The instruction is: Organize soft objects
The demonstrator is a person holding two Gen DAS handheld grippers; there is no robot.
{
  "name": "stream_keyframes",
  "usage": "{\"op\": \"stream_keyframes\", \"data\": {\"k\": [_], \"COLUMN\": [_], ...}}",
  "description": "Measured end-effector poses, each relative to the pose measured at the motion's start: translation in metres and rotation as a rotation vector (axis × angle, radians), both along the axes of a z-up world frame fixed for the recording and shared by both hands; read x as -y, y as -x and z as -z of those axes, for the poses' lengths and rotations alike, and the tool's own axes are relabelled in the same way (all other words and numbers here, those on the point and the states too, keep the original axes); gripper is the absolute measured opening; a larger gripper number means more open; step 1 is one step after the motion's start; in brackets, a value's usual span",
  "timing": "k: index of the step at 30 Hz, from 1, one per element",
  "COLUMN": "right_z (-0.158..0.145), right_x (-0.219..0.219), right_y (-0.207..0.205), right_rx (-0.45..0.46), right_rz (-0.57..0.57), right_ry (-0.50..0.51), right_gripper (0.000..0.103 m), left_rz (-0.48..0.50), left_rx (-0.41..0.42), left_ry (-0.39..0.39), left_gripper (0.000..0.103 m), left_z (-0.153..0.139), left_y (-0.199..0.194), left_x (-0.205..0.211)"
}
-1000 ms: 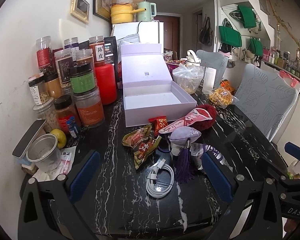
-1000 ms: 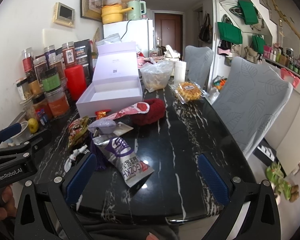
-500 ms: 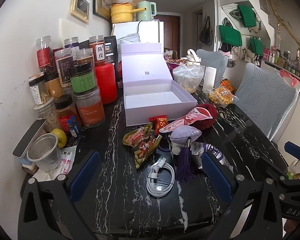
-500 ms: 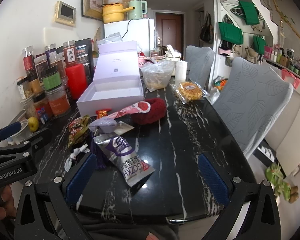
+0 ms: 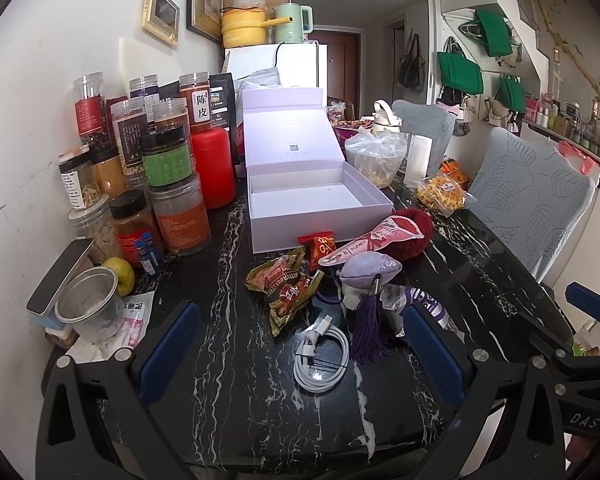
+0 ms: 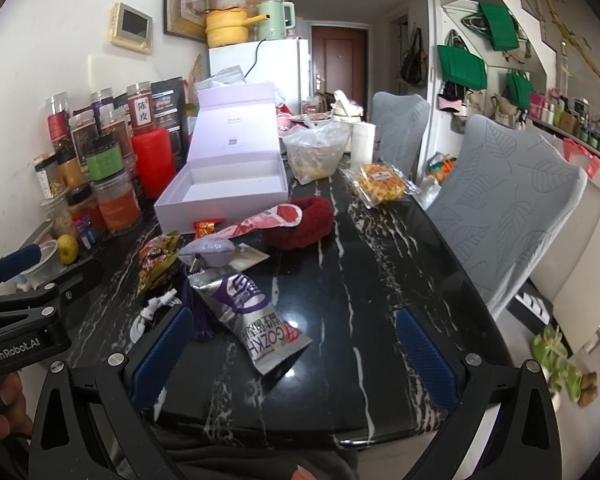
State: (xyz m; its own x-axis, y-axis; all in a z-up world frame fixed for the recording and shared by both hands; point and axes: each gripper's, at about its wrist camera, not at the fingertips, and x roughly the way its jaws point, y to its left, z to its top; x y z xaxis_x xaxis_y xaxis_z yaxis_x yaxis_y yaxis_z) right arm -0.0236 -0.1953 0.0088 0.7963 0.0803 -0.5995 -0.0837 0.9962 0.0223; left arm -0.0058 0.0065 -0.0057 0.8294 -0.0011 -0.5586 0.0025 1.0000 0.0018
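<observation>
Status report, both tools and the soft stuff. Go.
Left tool open, empty. Right tool open, empty. Purple sachet and red scrunchie on table, outside open box. Snack bags and cable crowd the sachet.

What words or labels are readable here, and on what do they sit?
"陈皮": white label on the spice jar.
"GOZKH": silver snack bag.
"GenRobot.AI": left tongs, seen from the right camera.
"DAS": right tongs, seen from the left camera.
Other jar labels, the white box print and the brown snack bag: too small or blurred.
</observation>
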Motion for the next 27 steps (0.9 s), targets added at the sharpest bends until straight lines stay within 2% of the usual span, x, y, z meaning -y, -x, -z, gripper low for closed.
{"op": "stream_keyframes", "data": {"k": [8, 16, 27], "right_z": [0.003, 0.02, 0.042], "right_x": [-0.005, -0.008, -0.005], "right_y": [-0.003, -0.009, -0.023], "right_rx": [-0.005, -0.031, -0.077], "right_rz": [-0.02, -0.054, -0.083], "right_ry": [0.003, 0.0, -0.014], "right_gripper": [0.103, 0.103, 0.103], "left_rz": [-0.004, 0.001, 0.065], "left_rx": [-0.003, -0.046, -0.136], "left_ry": [0.005, 0.013, 0.045], "left_gripper": [0.103, 0.103, 0.103], "left_z": [0.003, 0.023, 0.054], "left_y": [0.0, -0.008, -0.027], "left_x": [-0.004, -0.009, -0.006]}}
